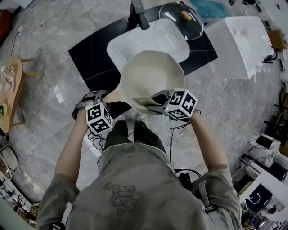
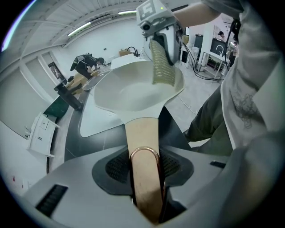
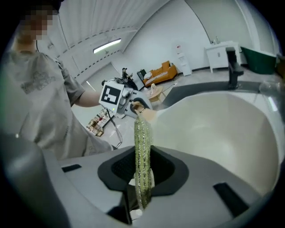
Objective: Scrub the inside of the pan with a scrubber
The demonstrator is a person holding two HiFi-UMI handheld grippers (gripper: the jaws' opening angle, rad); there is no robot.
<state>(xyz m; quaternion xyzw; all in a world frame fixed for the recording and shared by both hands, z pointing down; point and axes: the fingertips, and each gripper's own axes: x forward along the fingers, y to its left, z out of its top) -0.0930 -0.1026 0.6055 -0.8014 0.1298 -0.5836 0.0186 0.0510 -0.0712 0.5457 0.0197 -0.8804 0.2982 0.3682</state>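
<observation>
Left gripper (image 2: 144,171): fingers clamped on the pan's wooden handle (image 2: 142,131), pads on both sides of it. The handle's copper hanging loop (image 2: 144,153) sits right at the pads.

Right gripper (image 3: 141,180): fingers closed on the scrubber (image 3: 141,147), a thin green-yellow pad seen edge-on. It sticks out past the tips toward the pan.

Pan (image 1: 150,74) is cream-white and sits at frame centre in the head view. It is carried by the handle, over the front edge of the white sink (image 1: 135,42) and the black surface (image 1: 90,58) around it. The handle runs toward the lower left, to my left gripper (image 1: 107,98).

In the head view the scrubber (image 1: 146,101) is at the pan's lower rim, with my right gripper (image 1: 156,99) coming in from the right. In the left gripper view it (image 2: 161,67) hangs at the pan's upper-right rim. I can't confirm contact with the inner wall.

Faucet (image 1: 138,13) is at top centre and a glass lid (image 1: 180,20) lies to its right.
</observation>
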